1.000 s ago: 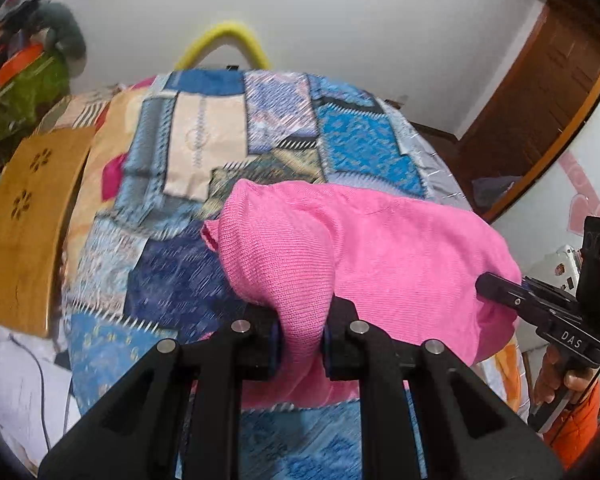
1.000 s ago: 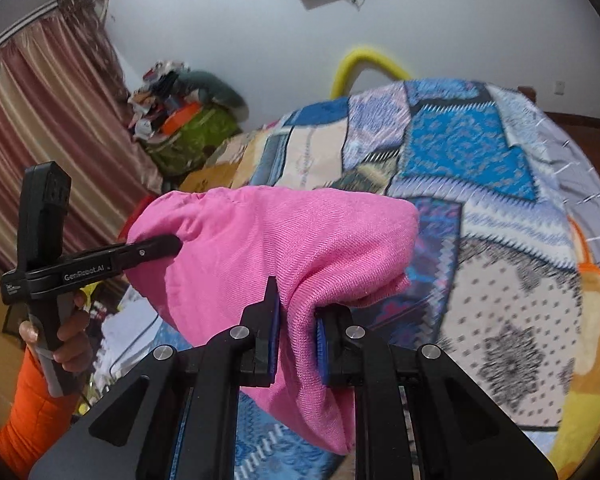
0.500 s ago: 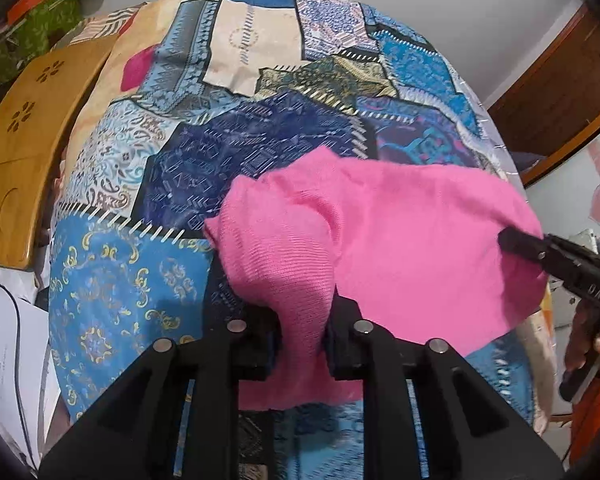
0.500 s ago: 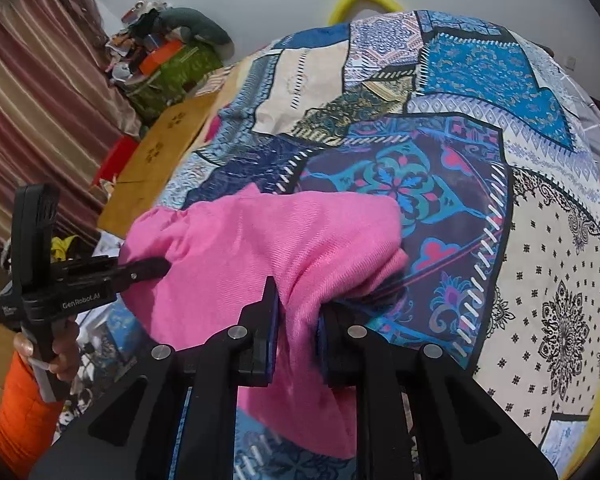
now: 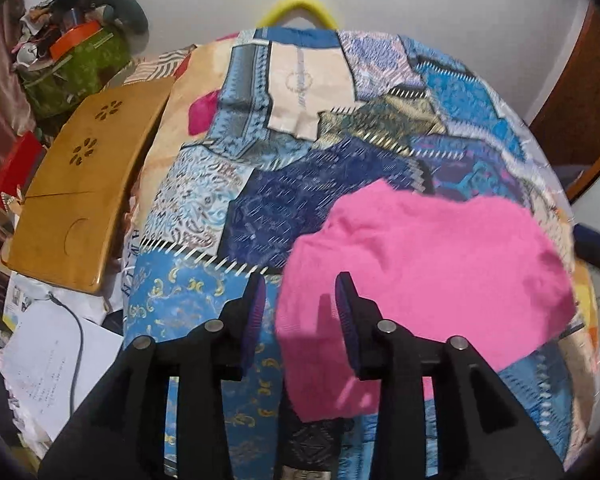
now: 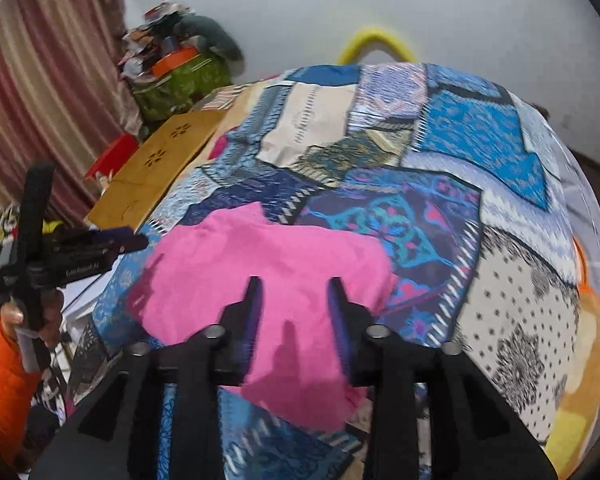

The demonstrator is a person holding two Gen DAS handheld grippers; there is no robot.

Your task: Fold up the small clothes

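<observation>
A pink knit garment (image 5: 428, 276) lies flat on the patchwork quilt (image 5: 284, 168), near its front edge; it also shows in the right wrist view (image 6: 268, 276). My left gripper (image 5: 300, 300) is open and empty, just above the garment's near left corner. My right gripper (image 6: 294, 300) is open and empty over the garment's near edge. The left gripper (image 6: 128, 242) shows at the left of the right wrist view, and the right gripper's tip (image 5: 598, 246) at the right edge of the left wrist view.
A wooden lap tray (image 5: 80, 184) lies left of the quilt. Papers and a cable (image 5: 56, 352) lie at the lower left. A pile of bags and clothes (image 5: 76, 48) stands at the back left. A yellow curved bar (image 5: 296, 6) rises behind the bed.
Both grippers lowered the pink garment onto the quilt, then opened and let it go. It now lies flat instead of hanging between the jaws.
</observation>
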